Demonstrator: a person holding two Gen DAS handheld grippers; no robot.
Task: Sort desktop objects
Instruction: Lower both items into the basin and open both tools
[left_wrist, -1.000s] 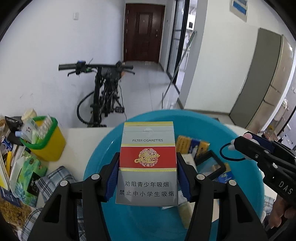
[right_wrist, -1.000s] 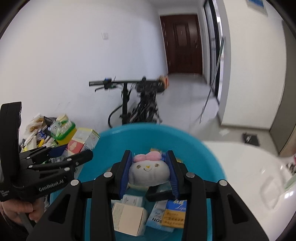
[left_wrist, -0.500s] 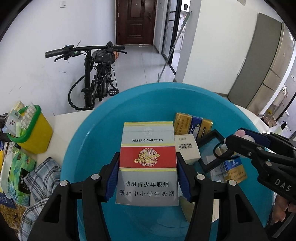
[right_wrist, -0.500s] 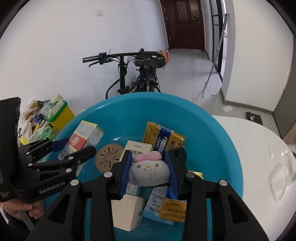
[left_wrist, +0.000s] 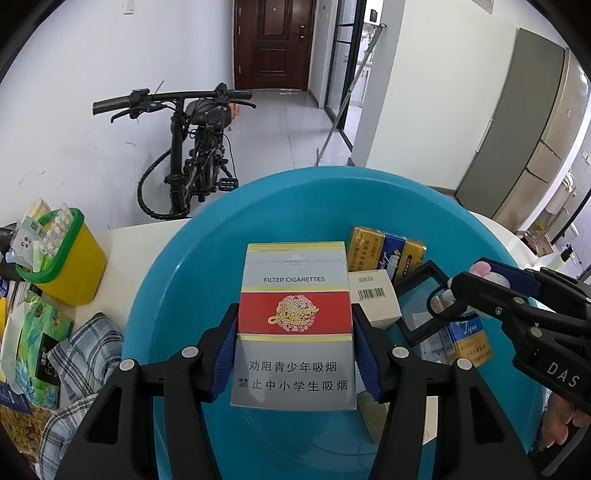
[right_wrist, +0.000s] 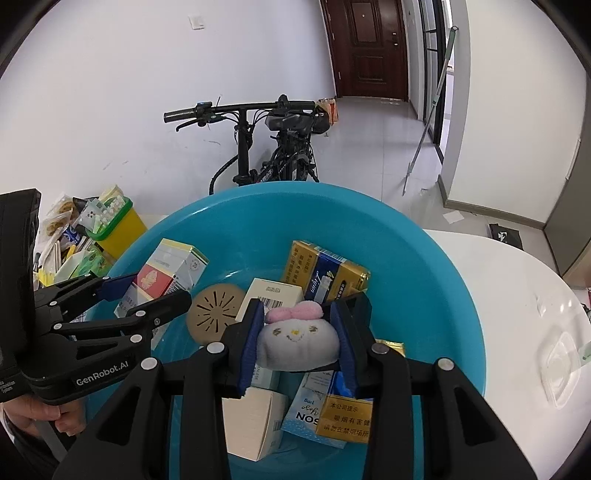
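My left gripper holds a grey and red cigarette pack upright over the blue basin. Its blue pads still lie against the pack's sides, and its jaws are opening slightly. My right gripper is shut on a small grey plush toy with a pink bow, just above the basin's contents. The right wrist view shows the left gripper at the left with the pack over the basin's left side. The left wrist view shows the right gripper at the right.
In the basin lie gold and blue cigarette packs, a white barcode box, a tan round disc and a black frame. A yellow bin, plaid cloth and packets lie left. A bicycle stands behind the white table.
Both grippers have sunk toward the basin and tipped downward, so more of its contents show. The pack and the plush toy stay between their fingers.
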